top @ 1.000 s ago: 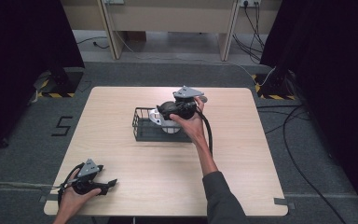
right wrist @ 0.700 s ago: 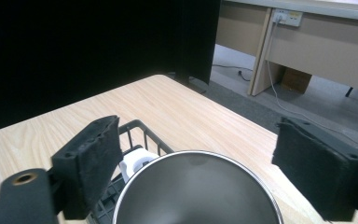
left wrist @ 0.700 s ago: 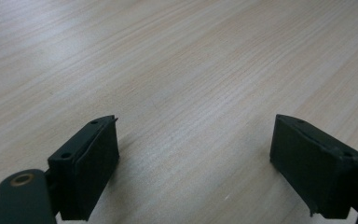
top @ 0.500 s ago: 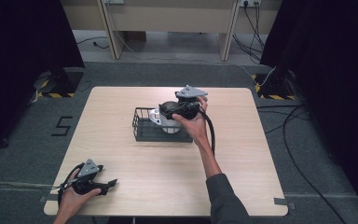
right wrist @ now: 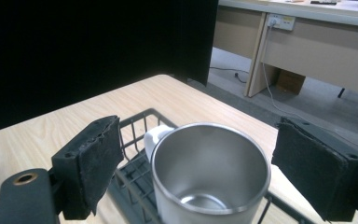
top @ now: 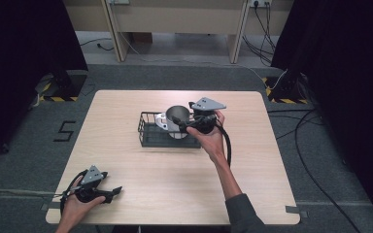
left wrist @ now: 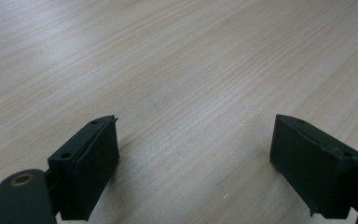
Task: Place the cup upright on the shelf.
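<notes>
At the near left corner of the table [top: 126, 104] the left gripper [top: 108, 193] rests low over bare wood, its jaws wide apart with nothing between them. It is far from the work. Farther back, near the middle of the table, a black wire basket [top: 148, 127] holds a shiny metal cup [top: 177, 118] standing upright at its right end, mouth up. A white thing sits just behind the cup. The right gripper [top: 182, 127] is right beside the cup. Its jaws have just opened and stand apart, one on each side of the cup, not pressing it. I think this hand has let the cup go.
</notes>
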Tool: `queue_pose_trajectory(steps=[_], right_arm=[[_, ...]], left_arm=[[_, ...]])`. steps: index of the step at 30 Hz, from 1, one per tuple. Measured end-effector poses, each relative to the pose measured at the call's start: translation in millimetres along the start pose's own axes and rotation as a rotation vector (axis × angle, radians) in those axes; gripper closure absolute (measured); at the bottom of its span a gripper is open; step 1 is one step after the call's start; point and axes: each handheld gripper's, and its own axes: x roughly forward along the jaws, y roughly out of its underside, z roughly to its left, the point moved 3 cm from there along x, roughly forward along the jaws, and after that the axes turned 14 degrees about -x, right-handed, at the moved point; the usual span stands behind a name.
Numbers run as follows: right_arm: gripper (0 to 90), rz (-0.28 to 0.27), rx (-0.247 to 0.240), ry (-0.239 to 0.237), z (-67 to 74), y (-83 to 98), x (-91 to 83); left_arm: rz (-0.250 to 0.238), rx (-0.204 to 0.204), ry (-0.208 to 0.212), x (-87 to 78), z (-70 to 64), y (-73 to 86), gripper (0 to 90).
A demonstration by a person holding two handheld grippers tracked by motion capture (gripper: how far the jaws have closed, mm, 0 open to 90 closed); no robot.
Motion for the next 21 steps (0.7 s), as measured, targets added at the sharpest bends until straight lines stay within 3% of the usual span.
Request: queue_pose_trajectory(steps=[12,21], right_arm=[[15.1,0.014,-0.013,-0.010,20.1,20.1,-32.5],[15.2,0.026,0.006,0.003,22.4,33.9,-50.4]], left_arm=[[0.000,-0.001,-0.002,-0.1,-0.2,0.2,14.6],[-0.001,-0.001,-0.001,-0.1,-0.2,0.2,14.6]])
